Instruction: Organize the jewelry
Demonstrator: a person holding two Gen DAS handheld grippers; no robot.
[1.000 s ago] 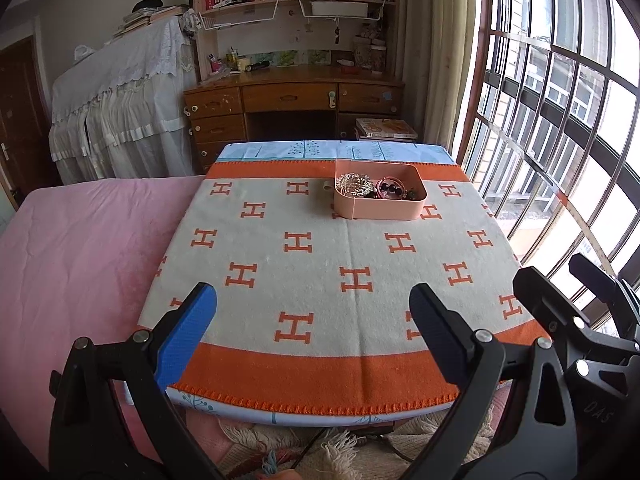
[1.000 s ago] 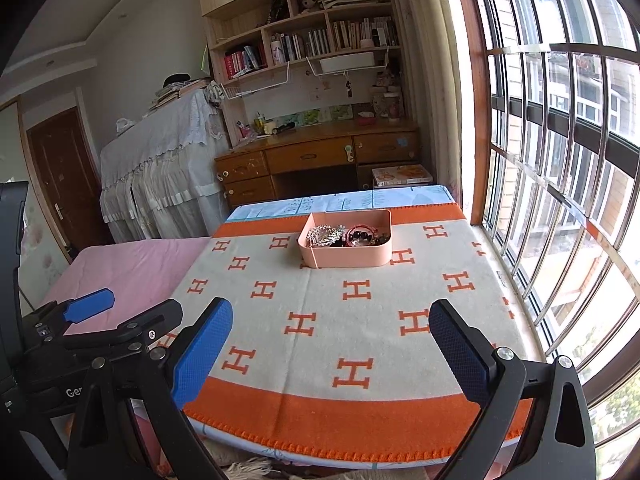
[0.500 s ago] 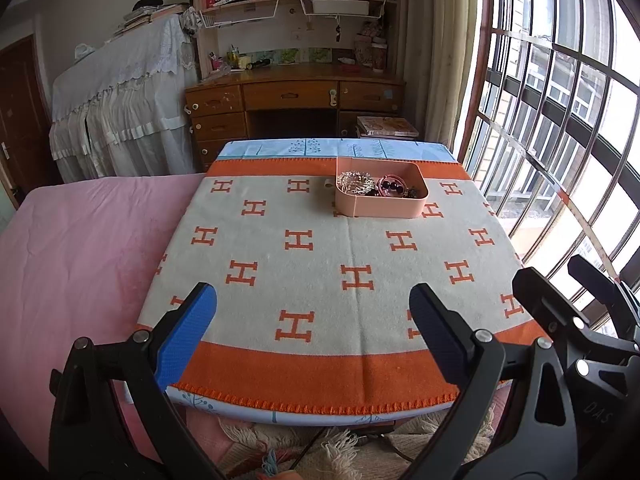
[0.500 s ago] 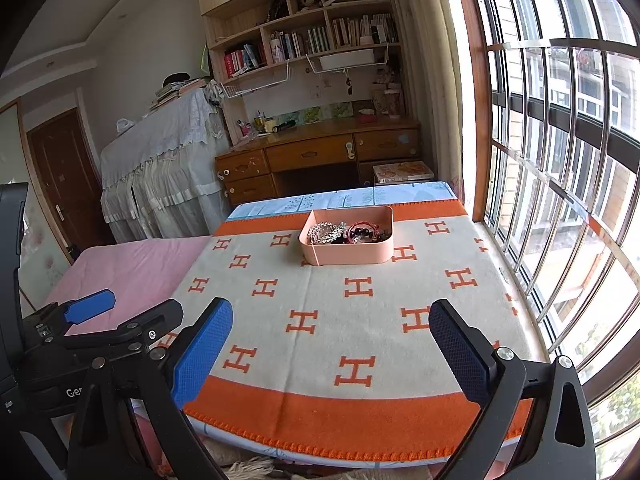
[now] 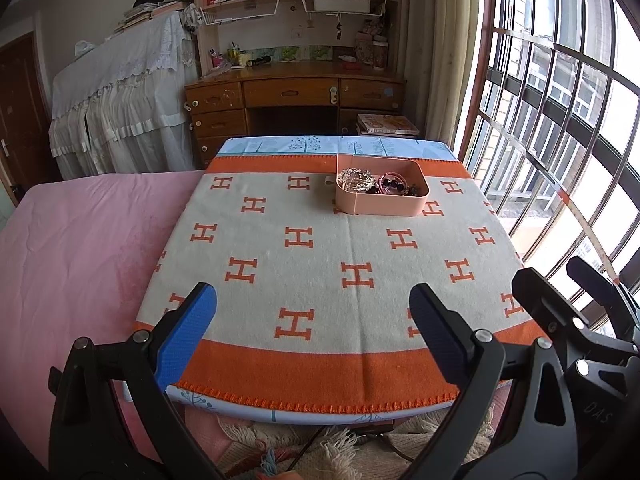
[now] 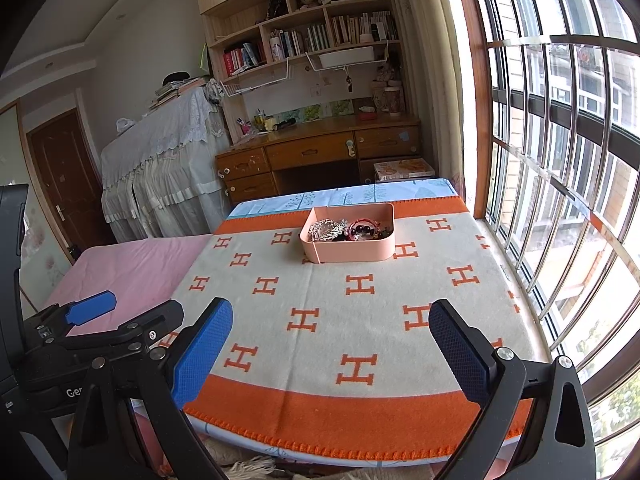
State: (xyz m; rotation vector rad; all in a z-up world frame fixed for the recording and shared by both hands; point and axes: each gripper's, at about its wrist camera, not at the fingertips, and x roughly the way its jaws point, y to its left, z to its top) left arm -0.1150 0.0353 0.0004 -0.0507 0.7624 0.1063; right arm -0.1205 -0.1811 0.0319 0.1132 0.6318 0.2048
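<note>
1. Well back from the work, the left tool (image 5: 312, 312) hangs over the near edge of the bench (image 5: 280, 410), its blue-padded fingers (image 5: 188, 332) spread wide with nothing between them.
2. The right tool (image 6: 330, 336) sits just beside it at the same near edge, likewise gaping wide and empty; its black frame (image 5: 580, 320) shows at the right of the left wrist view.
3. A cream blanket with orange H marks and orange borders (image 5: 320, 248) covers the bench.
4. A pink tray (image 6: 348, 250) rests on the far part of the blanket, toward the window side, well apart from both tools.
5. Inside the tray lie a silvery tangled piece (image 6: 326, 230) at the left and a reddish beaded bracelet (image 6: 362, 228) just beside it at the right; smaller dark bits sit at the right end, too small to tell.
6. A pink bed sheet (image 5: 80, 248) borders the bench on the left.
</note>
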